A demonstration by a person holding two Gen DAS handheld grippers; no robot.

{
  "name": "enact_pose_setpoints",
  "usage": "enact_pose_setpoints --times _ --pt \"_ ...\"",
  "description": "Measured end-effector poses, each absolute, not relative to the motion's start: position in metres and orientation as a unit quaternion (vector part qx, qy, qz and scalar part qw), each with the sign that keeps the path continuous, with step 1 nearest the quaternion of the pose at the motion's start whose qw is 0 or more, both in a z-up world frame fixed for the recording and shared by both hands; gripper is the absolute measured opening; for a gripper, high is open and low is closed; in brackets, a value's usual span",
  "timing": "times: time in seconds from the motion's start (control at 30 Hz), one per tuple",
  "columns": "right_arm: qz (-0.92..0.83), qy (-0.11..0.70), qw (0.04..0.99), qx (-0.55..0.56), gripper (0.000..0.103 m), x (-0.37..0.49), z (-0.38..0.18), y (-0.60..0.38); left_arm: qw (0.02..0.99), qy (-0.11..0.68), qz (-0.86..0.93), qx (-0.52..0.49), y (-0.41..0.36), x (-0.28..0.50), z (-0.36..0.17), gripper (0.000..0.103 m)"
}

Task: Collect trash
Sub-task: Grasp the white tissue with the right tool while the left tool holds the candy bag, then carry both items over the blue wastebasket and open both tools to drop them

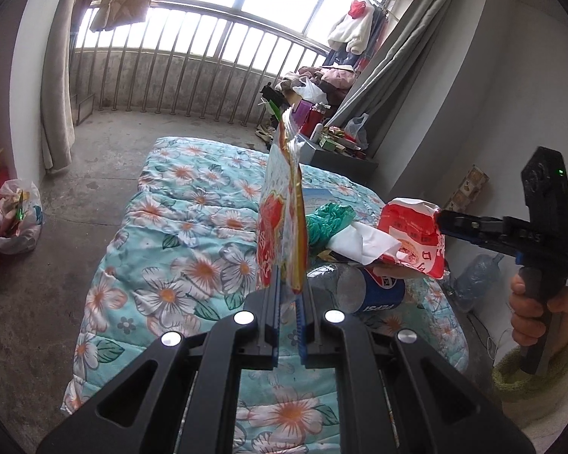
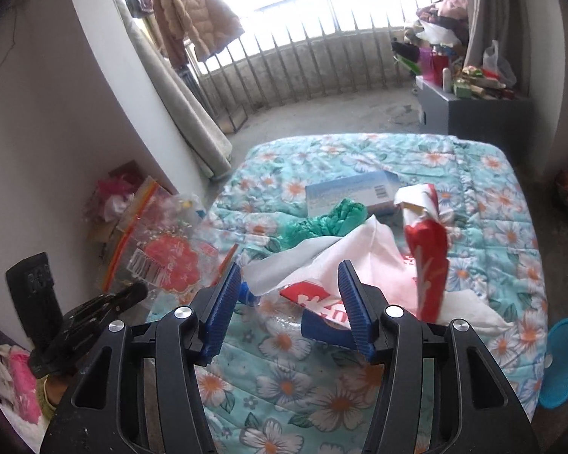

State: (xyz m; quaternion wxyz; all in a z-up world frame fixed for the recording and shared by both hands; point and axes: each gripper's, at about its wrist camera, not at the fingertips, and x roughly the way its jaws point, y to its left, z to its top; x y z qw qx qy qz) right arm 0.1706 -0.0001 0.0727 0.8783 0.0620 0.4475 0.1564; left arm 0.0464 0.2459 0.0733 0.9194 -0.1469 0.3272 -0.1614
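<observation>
My left gripper [image 1: 287, 283] is shut on a clear zip bag [image 1: 282, 204] with a red flower print and holds it upright above the flowered quilt [image 1: 193, 227]. On the quilt lies a pile: a Pepsi bottle [image 1: 363, 287], a green plastic bag [image 1: 329, 219], a white tissue [image 1: 363, 242] and a red-and-white wrapper [image 1: 412, 234]. My right gripper [image 2: 291, 276] hangs over this pile with its jaws half apart. The tissue [image 2: 322, 253] and the bottle [image 2: 314, 314] show between the bare pads [image 2: 227, 295]. The wrapper [image 2: 428, 265] stands just right of the right finger. The left gripper [image 2: 106, 302] and its bag [image 2: 163, 261] show at the left.
A full white trash bag [image 1: 13, 219] sits on the concrete floor left of the bed. A flat blue box [image 2: 352, 189] lies further back on the quilt. A blue basket [image 2: 564, 359] is at the bed's right edge. A cluttered grey cabinet [image 2: 473, 109] stands beyond the bed.
</observation>
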Motion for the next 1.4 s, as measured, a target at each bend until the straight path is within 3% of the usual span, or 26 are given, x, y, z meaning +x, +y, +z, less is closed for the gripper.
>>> enact_pose_setpoints --times 0.27,0.37,0.4,0.43,0.97,1.4 --pt "0.077 0.516 0.852 0.036 0.047 0.217 0.014 0.015 0.919 0.326 -0.171 -0.145 0.244 0.046 0.072 0.007" --pt "0.073 0.542 0.835 0.054 0.021 0.221 0.001 0.009 0.92 0.324 -0.172 -0.141 0.245 0.046 0.072 0.007" --pt "0.075 0.544 0.834 0.058 0.007 0.22 0.001 0.008 0.92 0.323 -0.172 -0.14 0.245 0.046 0.072 0.007" --pt "0.078 0.544 0.833 0.065 0.002 0.219 0.001 0.006 0.92 0.323 -0.172 -0.14 0.245 0.046 0.072 0.007" --pt "0.179 0.374 0.899 0.141 0.0 0.165 0.108 -0.025 0.927 0.305 -0.174 -0.132 0.245 0.043 0.088 0.007" --pt "0.217 0.29 0.911 0.198 0.0 0.099 0.142 -0.068 0.928 0.25 -0.252 -0.113 0.21 0.025 0.143 0.007"
